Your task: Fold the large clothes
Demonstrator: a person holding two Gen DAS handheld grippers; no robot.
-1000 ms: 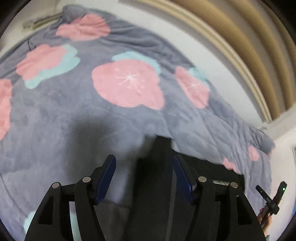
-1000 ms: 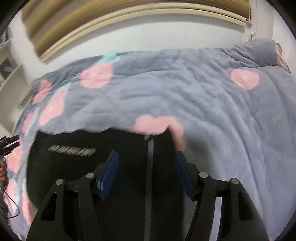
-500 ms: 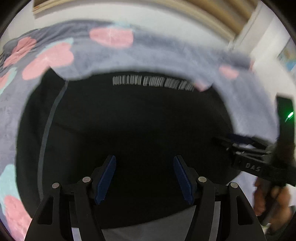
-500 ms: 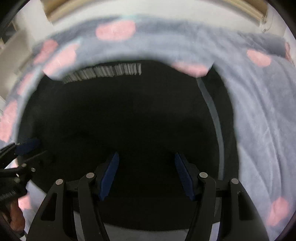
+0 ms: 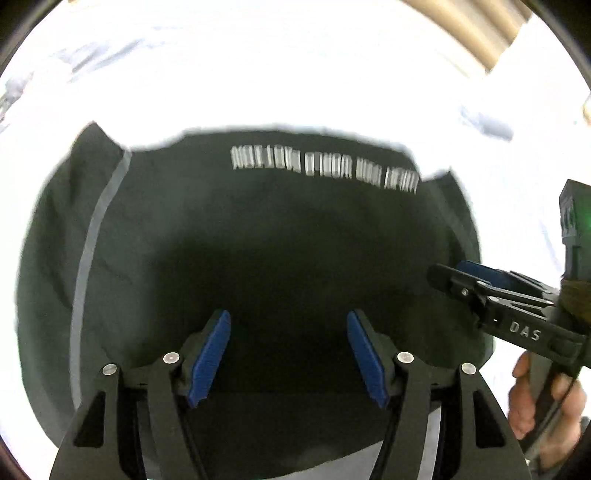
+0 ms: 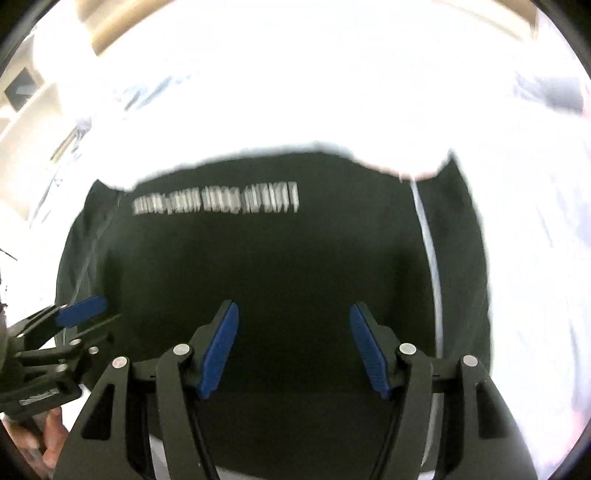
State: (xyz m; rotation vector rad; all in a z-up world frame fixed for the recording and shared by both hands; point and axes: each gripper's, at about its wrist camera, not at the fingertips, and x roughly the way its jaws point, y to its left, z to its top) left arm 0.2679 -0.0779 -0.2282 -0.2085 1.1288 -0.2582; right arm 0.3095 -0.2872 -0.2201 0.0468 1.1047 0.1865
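Garment: we see the black garment (image 5: 258, 251) lying flat, ready for folding.
Left gripper (image 5: 288, 354): wide, holding nothing.
Right gripper (image 6: 293, 350): wide, holding nothing.

Black garment (image 5: 266, 258) spread flat, filling the middle of the left wrist view. White blurred lettering (image 5: 325, 170) across its upper part, unreadable. Pale grey stripe (image 5: 92, 251) down its left side. Around it, washed-out white, detail lost to overexposure; tan slats (image 5: 495, 33) at top right. Left hand-held gripper (image 5: 288, 354) in the foreground above the garment's near edge, blue pads (image 5: 210, 354) set well apart, nothing between them. Right hand-held gripper (image 5: 447, 273) reaching in from the right edge, tip over the garment's right border, marked "DAS", blue pad showing; whether parted or closed, unclear. Bare hand (image 5: 543, 398) wrapped round its handle at lower right. Green light (image 5: 585, 221) on the block above.
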